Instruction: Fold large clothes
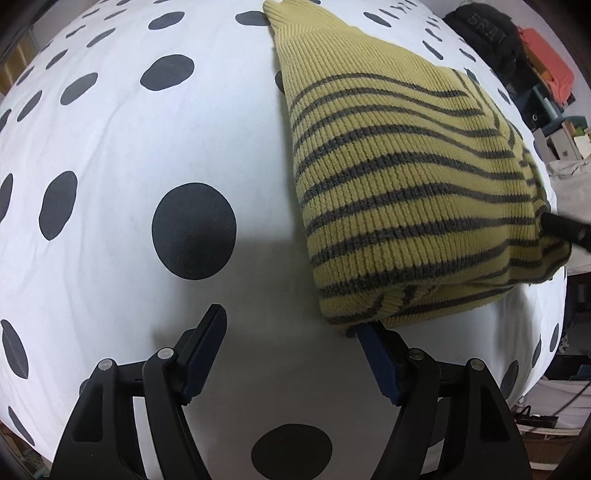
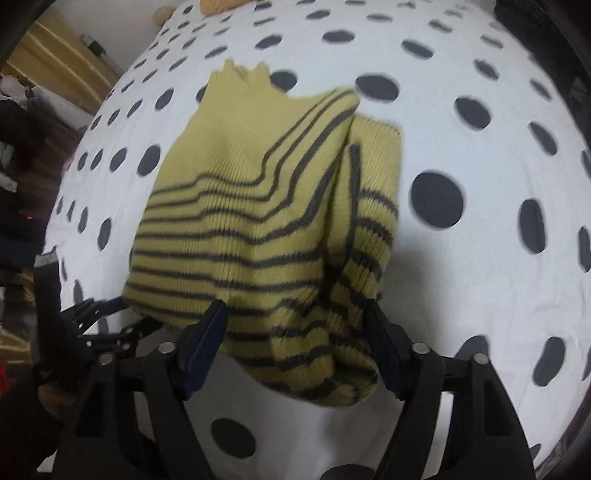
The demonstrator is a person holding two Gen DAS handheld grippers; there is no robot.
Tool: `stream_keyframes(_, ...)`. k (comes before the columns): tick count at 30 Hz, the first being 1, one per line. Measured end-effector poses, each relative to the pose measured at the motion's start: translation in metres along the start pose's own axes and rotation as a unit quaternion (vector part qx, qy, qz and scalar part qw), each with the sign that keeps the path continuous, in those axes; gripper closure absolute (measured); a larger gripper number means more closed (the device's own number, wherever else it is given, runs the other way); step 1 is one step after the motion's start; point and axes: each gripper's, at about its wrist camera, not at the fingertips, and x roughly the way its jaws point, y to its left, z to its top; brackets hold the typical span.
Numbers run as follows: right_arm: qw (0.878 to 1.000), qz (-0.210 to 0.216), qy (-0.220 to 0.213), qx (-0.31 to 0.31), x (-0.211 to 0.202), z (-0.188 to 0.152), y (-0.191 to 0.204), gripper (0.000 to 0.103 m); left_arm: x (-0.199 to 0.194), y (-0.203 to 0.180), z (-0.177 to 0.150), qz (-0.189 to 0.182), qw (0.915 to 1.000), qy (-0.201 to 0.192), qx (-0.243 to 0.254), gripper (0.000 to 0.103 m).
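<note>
A yellow knit sweater with dark grey stripes (image 1: 406,177) lies folded on a white bedsheet with dark dots (image 1: 129,147). My left gripper (image 1: 291,325) is open, its jaws wide apart just left of the sweater's near corner, with the right finger (image 1: 376,354) under the fold's edge. In the right wrist view the sweater (image 2: 251,221) is bunched and its near edge hangs between the wide-spread fingers of my right gripper (image 2: 295,325), which is open. The right gripper's fingertip (image 1: 565,229) shows at the sweater's right edge in the left wrist view. The left gripper (image 2: 99,317) shows at the sweater's left corner.
The dotted sheet (image 2: 480,258) covers the whole bed. A black garment (image 1: 484,33) and orange items (image 1: 550,62) sit past the bed's far right corner. Shelves with clutter (image 1: 561,129) stand at the right. Dark clothes (image 2: 18,147) lie beside the bed's left side.
</note>
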Motion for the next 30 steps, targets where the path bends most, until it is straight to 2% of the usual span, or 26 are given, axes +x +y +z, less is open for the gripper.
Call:
stream_keyframes(1,1.0,0.008,0.01,0.006,0.001,-0.006,-0.004,0.067,0.0,0.002,-0.001,-0.004,1.0,-0.001,-0.004,0.03)
stream_keyframes(2,1.0,0.005,0.021,0.011,0.003,-0.008,-0.008,0.073,0.002,0.004,-0.001,-0.006,1.0,0.002,-0.007,0.03)
stream_keyframes(5,0.999,0.028,0.015,0.023,-0.007,-0.014,-0.019,0.076,0.001,0.003,-0.003,-0.011,0.9999,0.004,-0.012,0.03)
stream_keyframes(7,0.999,0.037,-0.011,0.033,-0.021,-0.017,-0.028,0.076,0.003,0.004,-0.003,-0.014,0.9998,0.004,-0.012,0.03)
stream_keyframes(10,0.998,0.019,-0.056,0.004,-0.049,-0.025,-0.02,0.074,0.002,0.003,-0.004,-0.019,0.9998,0.001,-0.008,0.03)
stream_keyframes(12,0.996,0.014,-0.082,-0.028,-0.062,-0.025,-0.005,0.064,-0.003,0.002,-0.004,-0.025,0.9996,-0.007,-0.008,0.03)
stream_keyframes(13,0.996,0.014,-0.082,-0.044,-0.063,-0.026,0.003,0.043,-0.005,0.001,-0.004,-0.03,0.9995,-0.01,-0.008,0.03)
stream_keyframes(14,0.996,0.014,-0.068,-0.055,-0.057,-0.024,0.009,0.037,-0.007,0.001,-0.004,-0.036,0.9992,-0.013,-0.01,0.03)
stream_keyframes(17,0.996,-0.033,-0.035,-0.074,-0.025,-0.015,0.02,0.037,-0.004,-0.003,-0.003,-0.038,0.9993,-0.008,-0.002,0.029)
stream_keyframes(18,0.997,-0.027,-0.024,-0.067,-0.016,-0.013,0.016,0.037,-0.002,-0.005,-0.002,-0.034,0.9994,-0.006,0.0,0.029)
stream_keyframes(19,0.998,-0.007,-0.013,-0.053,-0.007,-0.012,0.01,0.044,0.001,-0.005,-0.002,-0.031,0.9995,-0.003,0.002,0.029)
stream_keyframes(20,0.999,0.016,0.001,-0.038,0.003,-0.011,0.004,0.063,0.006,-0.005,0.0,-0.026,0.9996,0.0,0.004,0.029)
stream_keyframes(22,0.998,0.053,0.03,-0.018,0.019,-0.01,-0.003,0.084,0.014,-0.003,0.001,-0.015,0.9999,0.009,0.0,0.029)
stream_keyframes(24,0.998,0.055,0.039,-0.009,0.025,-0.011,-0.004,0.086,0.023,0.0,0.004,-0.02,0.9996,0.019,-0.011,0.027)
stream_keyframes(25,0.999,0.038,0.035,-0.005,0.023,-0.012,-0.006,0.089,0.024,0.002,0.006,-0.022,0.9994,0.019,-0.016,0.027)
stream_keyframes(26,1.0,-0.001,0.022,-0.004,0.016,-0.013,-0.009,0.089,0.024,0.003,0.007,-0.022,0.9995,0.018,-0.015,0.027)
stream_keyframes(28,0.999,-0.049,-0.001,-0.001,-0.002,-0.018,-0.017,0.089,0.023,0.0,0.007,-0.017,0.9997,0.015,-0.005,0.027)
stream_keyframes(29,0.998,-0.065,-0.007,0.009,-0.008,-0.019,-0.024,0.089,0.021,-0.002,0.007,-0.018,0.9997,0.014,-0.001,0.027)
stream_keyframes(30,0.998,-0.062,-0.005,0.023,-0.012,-0.02,-0.031,0.089,0.018,-0.002,0.007,-0.016,0.9998,0.01,0.001,0.027)
